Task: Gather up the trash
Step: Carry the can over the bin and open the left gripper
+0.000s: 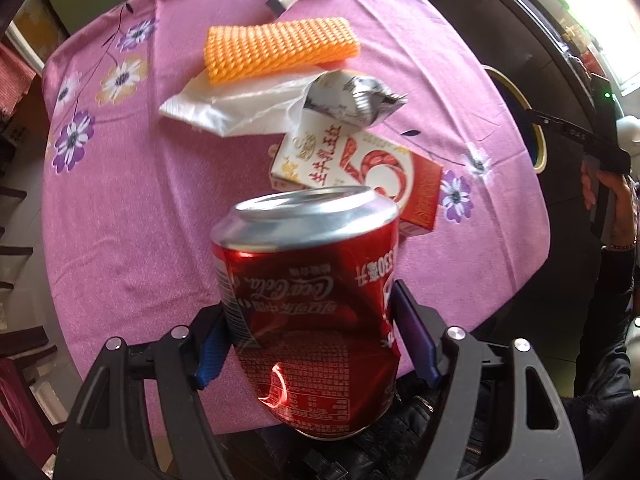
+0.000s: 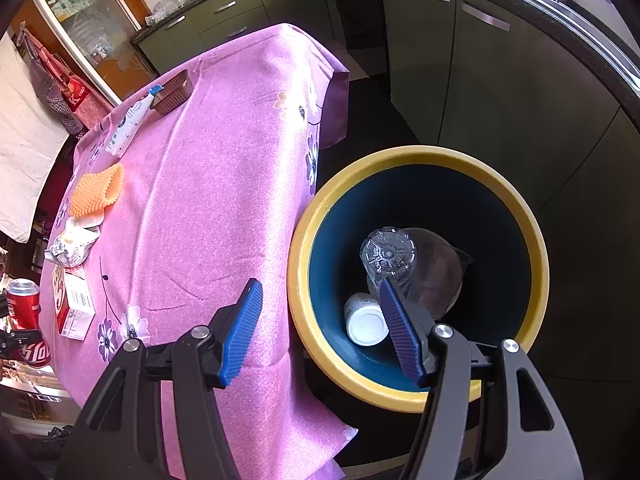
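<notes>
Coke can [image 1: 308, 300] red, dented, clamped in left gripper [image 1: 316, 340] over pink floral tablecloth [image 1: 132, 208], right gripper [image 2: 320, 328] spread empty above yellow-rimmed bin [image 2: 520, 216], green cabinets [image 2: 500, 92] behind bin.

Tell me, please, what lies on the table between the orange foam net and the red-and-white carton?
In the left wrist view, a white plastic bag and a crumpled silver wrapper lie between the orange foam net and the red-and-white carton.

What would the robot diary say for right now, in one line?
left hand-held gripper: shut on dented cola can | right hand-held gripper: open, empty, at bin rim | bin holds: clear bottle, white can
</notes>
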A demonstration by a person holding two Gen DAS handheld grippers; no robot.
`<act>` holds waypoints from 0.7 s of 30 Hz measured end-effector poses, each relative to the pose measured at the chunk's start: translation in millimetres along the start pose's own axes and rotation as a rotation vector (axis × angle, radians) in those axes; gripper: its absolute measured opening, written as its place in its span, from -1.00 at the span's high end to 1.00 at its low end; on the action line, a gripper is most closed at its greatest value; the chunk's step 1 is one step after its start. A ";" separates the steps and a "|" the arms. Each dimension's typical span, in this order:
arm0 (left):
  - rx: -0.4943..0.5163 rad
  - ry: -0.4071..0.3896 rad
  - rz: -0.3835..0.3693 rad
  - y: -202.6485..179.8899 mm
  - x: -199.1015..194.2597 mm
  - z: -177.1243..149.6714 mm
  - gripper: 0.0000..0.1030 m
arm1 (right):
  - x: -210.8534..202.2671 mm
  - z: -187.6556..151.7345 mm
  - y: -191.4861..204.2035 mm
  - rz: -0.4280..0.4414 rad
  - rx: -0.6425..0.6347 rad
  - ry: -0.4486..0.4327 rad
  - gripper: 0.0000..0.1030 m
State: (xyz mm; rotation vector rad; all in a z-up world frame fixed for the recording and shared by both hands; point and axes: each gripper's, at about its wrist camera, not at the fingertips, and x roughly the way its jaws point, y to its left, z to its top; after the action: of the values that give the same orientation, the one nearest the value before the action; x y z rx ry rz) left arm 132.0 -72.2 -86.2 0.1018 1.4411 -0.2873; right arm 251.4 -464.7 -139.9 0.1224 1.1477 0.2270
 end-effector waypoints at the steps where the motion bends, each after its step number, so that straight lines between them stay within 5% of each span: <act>1: 0.007 -0.006 -0.002 -2.5 -4.3 0.8 -0.35 | 0.1 0.0 0.2 0.000 -0.001 0.000 -0.18; 10: 0.217 -0.099 -0.062 -65.4 -46.6 25.5 -0.35 | -22.2 -2.8 -13.3 -0.025 0.023 -0.040 -0.18; 16: 0.439 -0.158 -0.180 -174.3 -37.2 77.3 -0.35 | -51.9 -16.7 -43.8 -0.063 0.081 -0.086 -0.18; 21: 0.549 -0.126 -0.276 -265.8 5.0 135.8 -0.35 | -73.4 -32.7 -75.0 -0.099 0.151 -0.109 -0.18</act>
State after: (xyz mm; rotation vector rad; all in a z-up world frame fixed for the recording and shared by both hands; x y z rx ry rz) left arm 195.2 -361.1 -45.8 0.3255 1.2185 -0.8978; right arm 201.5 -555.8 -103.9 0.2081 1.0587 0.0455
